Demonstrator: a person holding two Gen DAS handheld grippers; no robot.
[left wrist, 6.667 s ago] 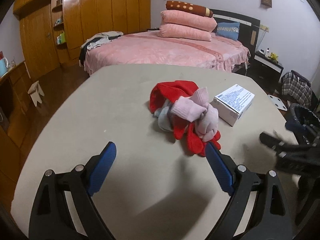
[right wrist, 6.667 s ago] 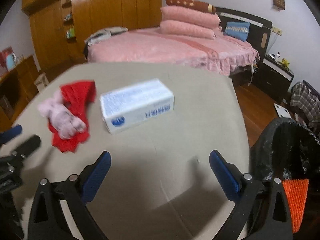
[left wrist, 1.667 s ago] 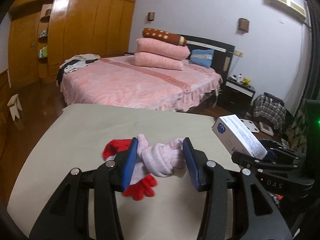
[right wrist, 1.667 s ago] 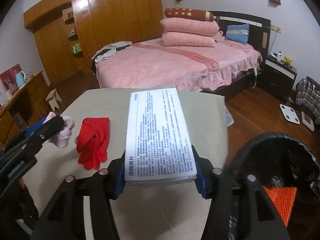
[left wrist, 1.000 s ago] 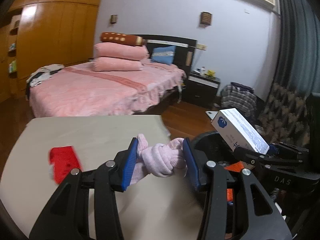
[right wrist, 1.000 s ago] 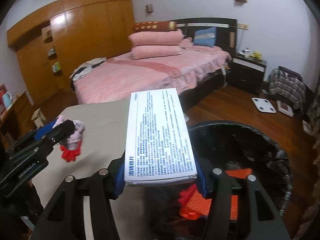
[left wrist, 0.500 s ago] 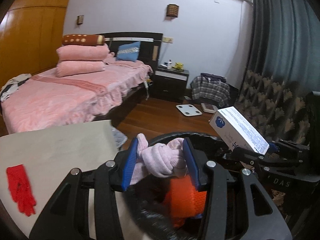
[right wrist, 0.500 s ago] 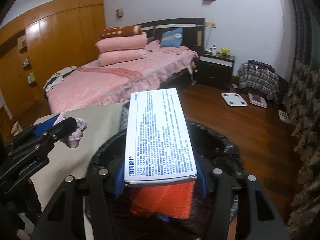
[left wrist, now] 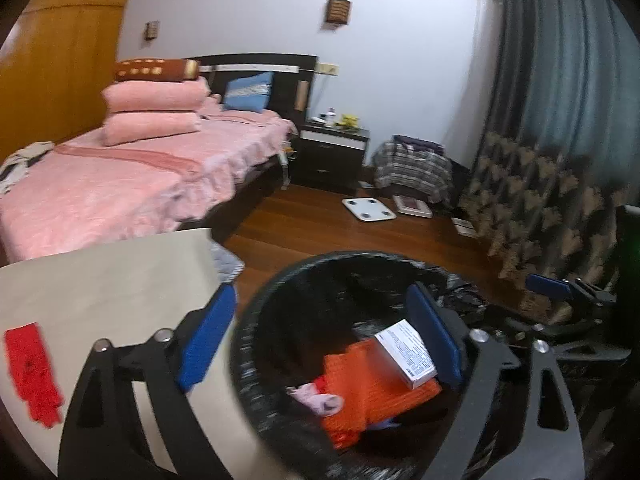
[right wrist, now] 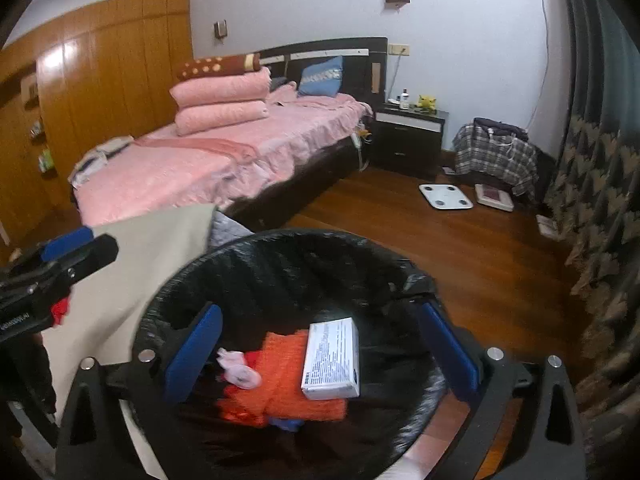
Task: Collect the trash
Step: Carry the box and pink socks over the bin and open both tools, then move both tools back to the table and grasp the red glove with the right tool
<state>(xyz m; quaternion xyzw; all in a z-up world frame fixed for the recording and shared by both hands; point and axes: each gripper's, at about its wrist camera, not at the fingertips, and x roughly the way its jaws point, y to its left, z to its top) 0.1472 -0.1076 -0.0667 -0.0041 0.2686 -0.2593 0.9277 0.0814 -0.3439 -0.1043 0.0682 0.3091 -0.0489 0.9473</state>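
Note:
A black-lined trash bin stands beside the table. Inside lie the white box and the pink socks on an orange knit cloth. My left gripper is open and empty above the bin's left rim. My right gripper is open and empty above the bin. A red glove lies on the beige table.
A pink bed stands behind the table. A nightstand, a plaid bag, a white scale and a patterned curtain are on the wooden floor to the right.
Both grippers opened over the bin. The pink socks dropped from the left gripper and the white box from the right gripper into the bin.

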